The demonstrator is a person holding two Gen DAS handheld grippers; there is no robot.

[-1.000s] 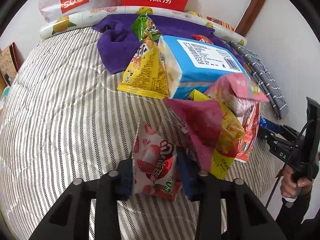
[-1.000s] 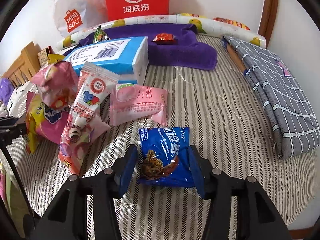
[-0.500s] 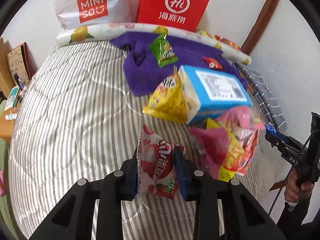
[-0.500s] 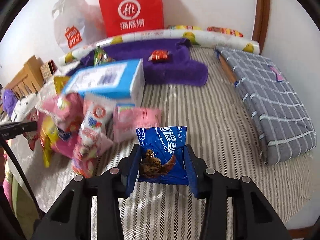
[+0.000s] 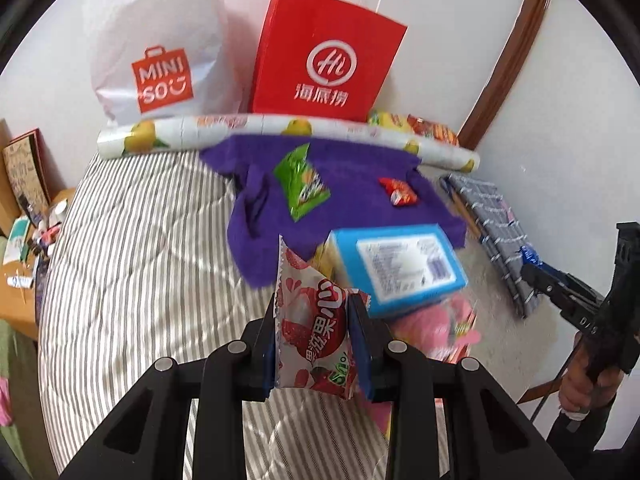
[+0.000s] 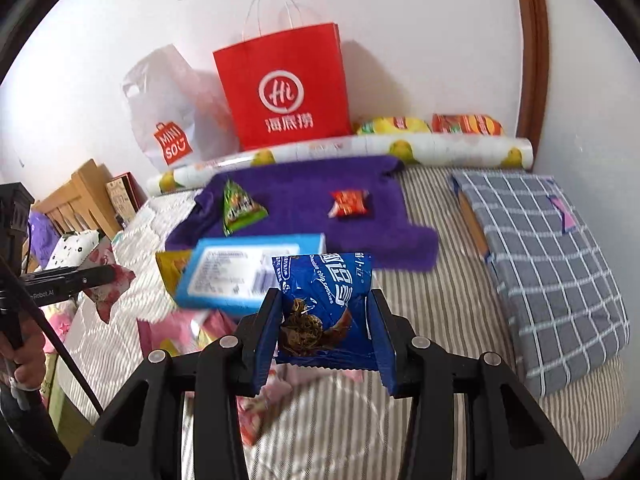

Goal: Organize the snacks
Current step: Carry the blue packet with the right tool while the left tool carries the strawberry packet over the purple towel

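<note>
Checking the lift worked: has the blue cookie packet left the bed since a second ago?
Yes. The blue cookie packet, clamped in the right gripper, has risen off the striped bedspread and now hangs above it.

Bright even daylight, fisheye edge warping, slight motion blur

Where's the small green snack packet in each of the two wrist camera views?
Left wrist: green packet lies upper centre, on the purple towel.
Right wrist: green packet lies left of centre, on the towel's left part.
Shared landmark: the red paper bag behind the towel.
</note>
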